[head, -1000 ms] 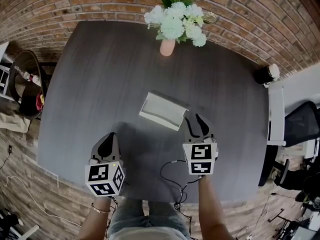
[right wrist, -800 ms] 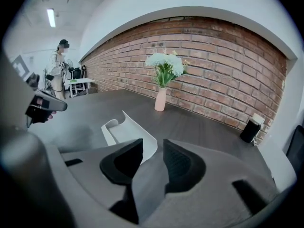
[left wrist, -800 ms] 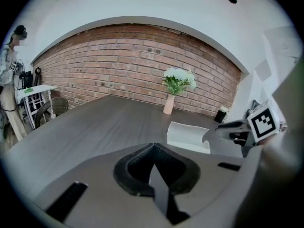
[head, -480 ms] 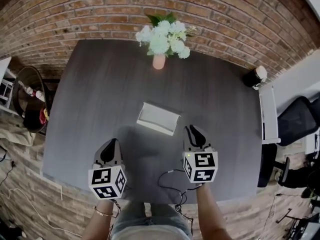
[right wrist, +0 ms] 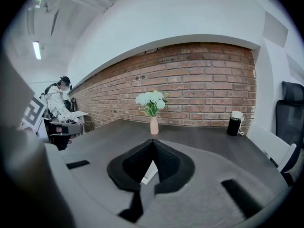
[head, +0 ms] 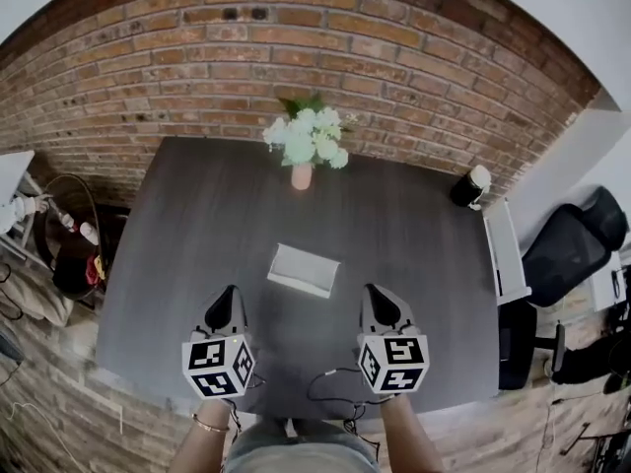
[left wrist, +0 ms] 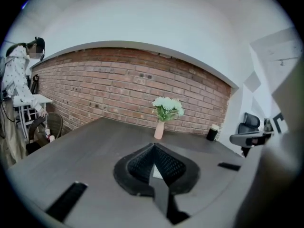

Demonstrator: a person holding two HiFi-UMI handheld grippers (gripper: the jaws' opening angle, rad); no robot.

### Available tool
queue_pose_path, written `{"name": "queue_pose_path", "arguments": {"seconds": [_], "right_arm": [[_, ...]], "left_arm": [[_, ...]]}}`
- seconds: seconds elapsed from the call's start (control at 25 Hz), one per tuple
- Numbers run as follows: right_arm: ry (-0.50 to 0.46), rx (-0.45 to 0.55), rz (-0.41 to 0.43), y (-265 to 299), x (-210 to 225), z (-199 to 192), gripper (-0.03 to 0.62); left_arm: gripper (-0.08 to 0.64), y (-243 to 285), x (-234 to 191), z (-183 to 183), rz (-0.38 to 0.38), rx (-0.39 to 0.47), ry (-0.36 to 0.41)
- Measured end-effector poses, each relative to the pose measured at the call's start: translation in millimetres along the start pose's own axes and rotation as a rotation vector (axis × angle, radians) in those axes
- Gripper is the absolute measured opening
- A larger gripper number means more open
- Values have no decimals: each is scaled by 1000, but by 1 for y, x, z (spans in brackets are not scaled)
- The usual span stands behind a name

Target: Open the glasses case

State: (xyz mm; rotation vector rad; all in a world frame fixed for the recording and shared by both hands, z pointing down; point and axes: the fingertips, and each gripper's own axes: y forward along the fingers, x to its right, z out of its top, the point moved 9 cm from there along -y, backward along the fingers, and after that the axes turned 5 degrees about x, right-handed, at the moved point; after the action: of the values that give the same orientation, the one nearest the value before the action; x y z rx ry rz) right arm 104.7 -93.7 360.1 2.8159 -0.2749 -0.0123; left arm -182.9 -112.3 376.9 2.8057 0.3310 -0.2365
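Observation:
The glasses case [head: 304,270], a flat pale grey box, lies closed near the middle of the dark table [head: 197,225]. Both grippers hover above the table's near edge, short of the case and not touching it. My left gripper [head: 228,292] is to the case's lower left, its jaws shut and empty. My right gripper [head: 373,292] is to the lower right, also shut with nothing in it. In the left gripper view the black fingertips [left wrist: 154,145] meet, and a sliver of the case [left wrist: 156,174] shows behind them. The right gripper view shows the same: closed tips [right wrist: 153,140] with the case [right wrist: 149,171] beyond.
A pink vase of white flowers [head: 302,175] stands at the table's far edge against the brick wall. A black and white cylinder [head: 470,187] sits at the far right corner. A white side desk [head: 503,249] and black office chair [head: 567,244] are right; a person [left wrist: 16,80] stands far left.
Both grippers have risen and drawn back from the case toward the near edge. The right gripper's jaws have gone from open to shut. The head view now takes in more wall.

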Motion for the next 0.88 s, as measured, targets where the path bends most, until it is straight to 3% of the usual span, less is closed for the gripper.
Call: {"name": "queue_pose_path", "arguments": {"seconds": [0.36, 0.72, 0.88], "right_arm": [[57, 86, -98, -50, 22, 22, 3], [104, 110, -141, -71, 37, 24, 3], [75, 110, -148, -76, 33, 27, 2]], "left_arm": [[-5, -7, 15, 51, -41, 130, -11], [-5, -9, 28, 55, -73, 125, -11], [-5, -12, 31, 54, -81, 125, -9]]}}
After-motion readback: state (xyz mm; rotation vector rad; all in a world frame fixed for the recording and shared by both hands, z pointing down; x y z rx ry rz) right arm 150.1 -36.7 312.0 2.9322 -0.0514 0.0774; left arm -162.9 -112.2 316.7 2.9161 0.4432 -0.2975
